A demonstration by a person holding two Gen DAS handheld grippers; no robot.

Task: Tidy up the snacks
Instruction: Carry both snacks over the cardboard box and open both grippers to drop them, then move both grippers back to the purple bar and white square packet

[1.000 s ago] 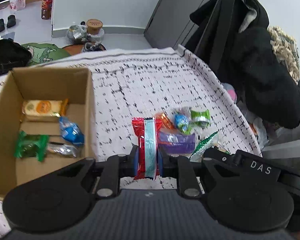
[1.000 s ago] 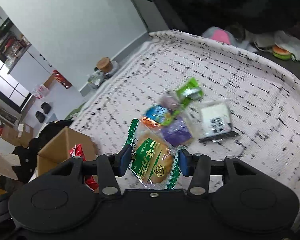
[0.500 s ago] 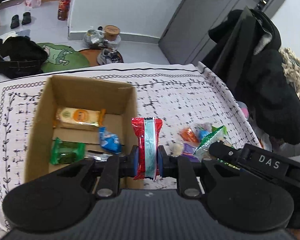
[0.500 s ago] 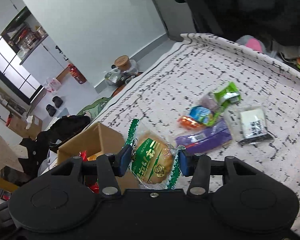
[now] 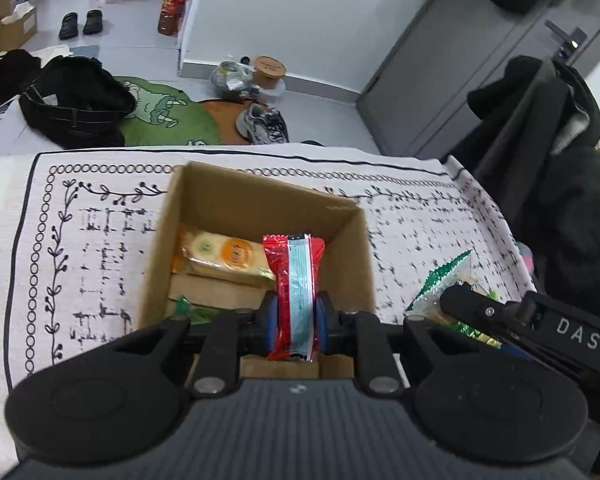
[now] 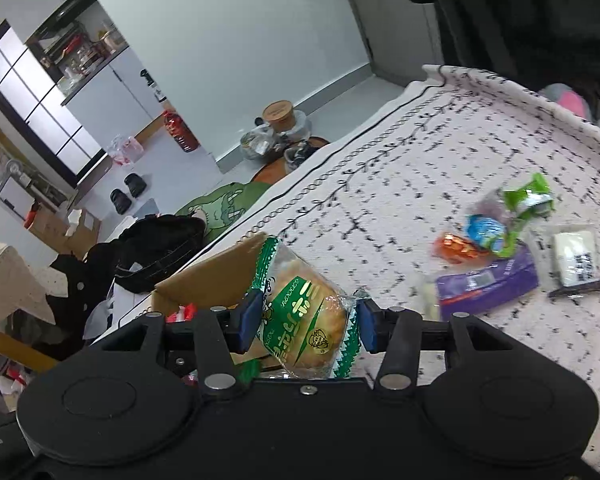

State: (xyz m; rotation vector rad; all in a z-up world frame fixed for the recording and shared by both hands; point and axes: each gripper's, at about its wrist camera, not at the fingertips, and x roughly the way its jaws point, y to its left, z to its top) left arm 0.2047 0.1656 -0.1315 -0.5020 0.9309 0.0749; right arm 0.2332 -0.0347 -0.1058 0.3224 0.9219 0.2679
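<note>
My left gripper [image 5: 294, 326] is shut on a red snack packet [image 5: 293, 280] with a pale blue stripe, held upright over the open cardboard box [image 5: 352, 248]. Inside the box lie a yellow-orange wrapped snack [image 5: 220, 254] and a green packet [image 5: 194, 312]. My right gripper [image 6: 306, 322] is shut on a bread bun in a green-and-clear wrapper [image 6: 304, 312], just right of the box's corner [image 6: 212, 272]. In the left wrist view the right gripper's black body [image 5: 532, 328] and the bun's green wrapper edge [image 5: 444, 276] show at the right.
Loose snacks lie on the patterned cloth [image 6: 400, 184] to the right: a purple packet [image 6: 488, 286], orange [image 6: 456, 246], blue [image 6: 484, 228], green [image 6: 528, 198] and a white one [image 6: 576, 256]. Dark coats [image 5: 560, 168] hang beyond the table's right edge. Shoes and clutter cover the floor.
Both grippers have swung left with their snacks. The red packet now hangs over the box, where before it was over the cloth beside it. The bun has come up to the box's corner.
</note>
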